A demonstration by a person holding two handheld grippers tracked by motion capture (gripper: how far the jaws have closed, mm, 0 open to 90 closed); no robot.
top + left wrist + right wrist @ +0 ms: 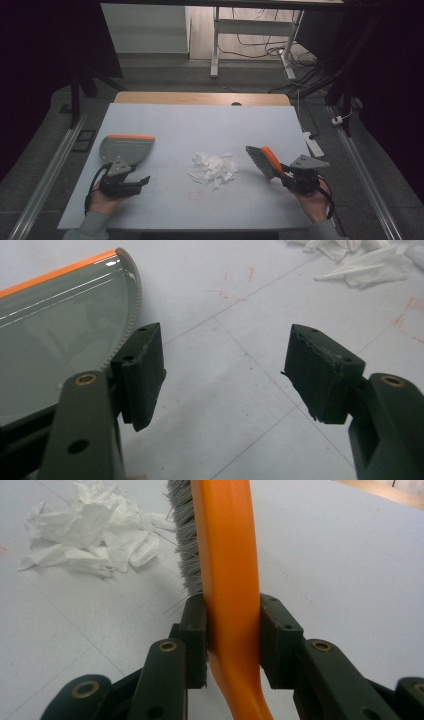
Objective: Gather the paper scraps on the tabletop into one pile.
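The right gripper point(232, 630) has its jaws clamped on the brush point(263, 161) by its stiff, slick orange handle—bristles ahead, near the light, flimsy paper scraps point(214, 168) on the bench—while the left gripper point(225, 370) gapes empty beside the dustpan point(60, 335).

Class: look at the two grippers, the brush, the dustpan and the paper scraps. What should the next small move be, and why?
Probably close the left gripper on the grey plastic dustpan with the orange lip. Its jaws stand open and empty beside the pan, while the right gripper already clamps the orange-handled grey-bristled brush. The white torn paper scraps lie between them on the pale table, so the pan needs holding before sweeping.
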